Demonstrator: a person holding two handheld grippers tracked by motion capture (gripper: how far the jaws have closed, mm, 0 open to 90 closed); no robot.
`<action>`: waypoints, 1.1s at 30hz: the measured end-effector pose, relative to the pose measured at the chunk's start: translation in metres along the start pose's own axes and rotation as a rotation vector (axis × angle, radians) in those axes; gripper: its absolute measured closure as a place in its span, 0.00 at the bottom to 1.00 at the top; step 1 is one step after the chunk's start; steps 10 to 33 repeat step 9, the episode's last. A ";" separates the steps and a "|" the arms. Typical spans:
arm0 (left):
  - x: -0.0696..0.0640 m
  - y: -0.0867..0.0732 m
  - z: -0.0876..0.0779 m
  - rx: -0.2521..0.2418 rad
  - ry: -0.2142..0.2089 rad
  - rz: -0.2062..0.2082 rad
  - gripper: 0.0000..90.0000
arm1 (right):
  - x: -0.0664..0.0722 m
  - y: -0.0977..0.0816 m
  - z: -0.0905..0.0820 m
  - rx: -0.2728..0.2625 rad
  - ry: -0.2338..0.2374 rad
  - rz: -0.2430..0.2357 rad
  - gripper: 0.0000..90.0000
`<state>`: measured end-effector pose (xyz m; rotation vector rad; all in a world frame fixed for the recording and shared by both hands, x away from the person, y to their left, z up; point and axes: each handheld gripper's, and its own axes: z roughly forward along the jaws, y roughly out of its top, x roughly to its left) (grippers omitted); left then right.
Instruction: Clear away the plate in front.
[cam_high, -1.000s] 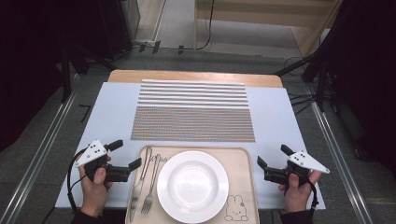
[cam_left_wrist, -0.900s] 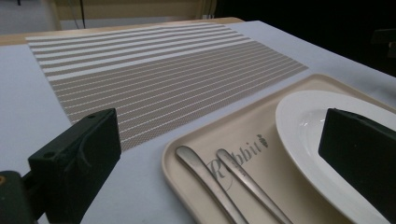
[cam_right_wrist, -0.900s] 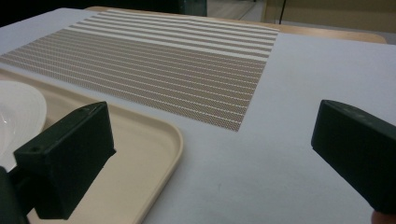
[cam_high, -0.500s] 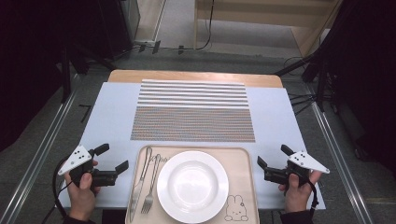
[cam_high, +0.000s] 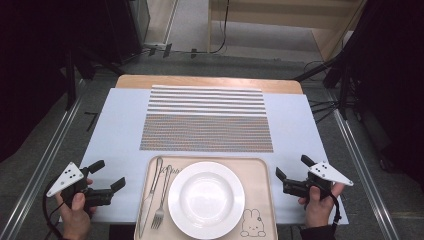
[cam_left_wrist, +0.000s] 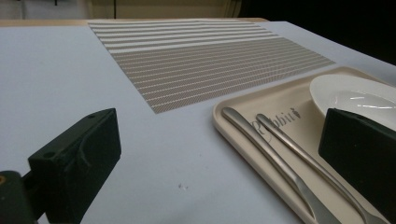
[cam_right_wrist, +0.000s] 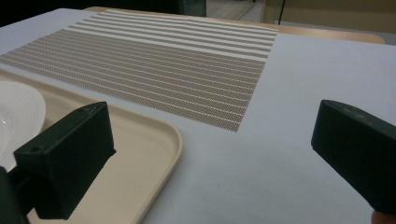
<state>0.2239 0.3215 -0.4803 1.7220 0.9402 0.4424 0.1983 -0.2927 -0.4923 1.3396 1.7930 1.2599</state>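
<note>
Left gripper (cam_high: 111, 174): I hold it at the near left corner of the table, just left of the tray, jaws spread wide with nothing between them, aimed toward the tray's left edge.
Right gripper (cam_high: 292, 166): I hold it just right of the tray, low over the white table cover, jaws apart and bare, aimed toward the tray's right edge.
Left hand (cam_high: 76, 214): wrapped around the left gripper's handle, with the grey three-cornered plate on top.
Right hand (cam_high: 318, 202): wrapped around the right gripper's handle near the table's front edge.
Tray (cam_high: 260, 185): beige, rounded corners, at the near middle of the table between my two grippers, with a rabbit drawing in its near right corner; neither gripper touches it.
Plate (cam_high: 206, 199): white, round, in the middle of the tray.
Knife (cam_high: 149, 200): along the tray's left side, handle pointing away from me.
Fork (cam_high: 162, 197): just right of the knife, between it and the plate, tines toward me.
Placemat (cam_high: 207, 117): woven, striped, flat beyond the tray, its near edge just beside the tray's far edge.
Left gripper view: the knife (cam_left_wrist: 266, 151) and fork (cam_left_wrist: 303, 156) handles lie side by side in the tray (cam_left_wrist: 233, 122), close to my right-hand jaw.
Right gripper view: the tray's corner (cam_right_wrist: 163, 140) sits just beside my left-hand jaw; bare table cover lies between the jaws.
</note>
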 end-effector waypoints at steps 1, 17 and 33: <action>0.001 -0.001 -0.001 0.000 0.003 0.000 0.00 | 0.000 0.000 0.000 0.000 0.001 0.001 0.00; 0.004 -0.002 -0.002 0.001 0.021 -0.009 0.00 | 0.001 0.000 0.001 0.000 0.001 -0.005 0.00; 0.004 -0.002 -0.002 0.001 0.021 -0.009 0.00 | 0.001 0.000 0.001 0.000 0.001 -0.005 0.00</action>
